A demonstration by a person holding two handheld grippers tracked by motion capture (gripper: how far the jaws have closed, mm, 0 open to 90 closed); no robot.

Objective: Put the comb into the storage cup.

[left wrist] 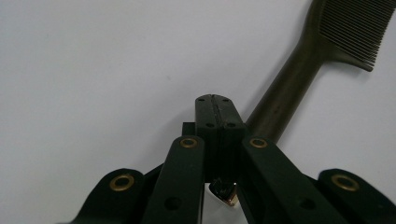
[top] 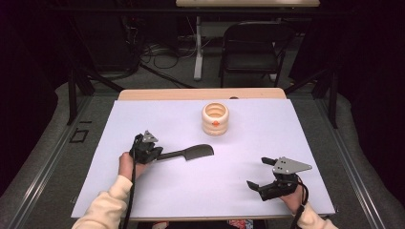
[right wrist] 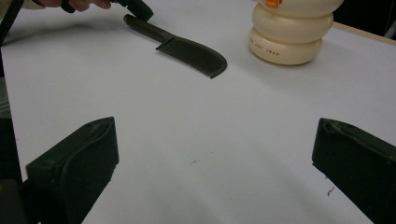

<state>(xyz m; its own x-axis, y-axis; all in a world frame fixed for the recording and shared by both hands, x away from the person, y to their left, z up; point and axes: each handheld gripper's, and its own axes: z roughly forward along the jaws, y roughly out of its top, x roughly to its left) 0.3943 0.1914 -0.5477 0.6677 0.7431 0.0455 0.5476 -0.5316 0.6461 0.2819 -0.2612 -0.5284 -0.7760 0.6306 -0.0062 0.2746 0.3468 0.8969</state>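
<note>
A black comb [top: 191,152] lies on the white sheet [top: 167,200], handle toward the left. My left gripper [top: 160,155] is at the handle's end, jaws pressed flat together. In the left gripper view the shut gripper [left wrist: 215,105] has nothing between its jaws, and the comb handle [left wrist: 289,79] runs out from beside and under the right jaw. A cream ringed container [top: 215,119] with an orange mark stands upright behind the comb. My right gripper [top: 256,171] rests open near the front right, empty, facing the comb [right wrist: 191,51] and the container [right wrist: 289,32].
The sheet covers a wooden table whose bare far edge [top: 200,94] shows behind the container. A folding chair [top: 253,45] and floor cables stand beyond the table. Open sheet lies between the two grippers.
</note>
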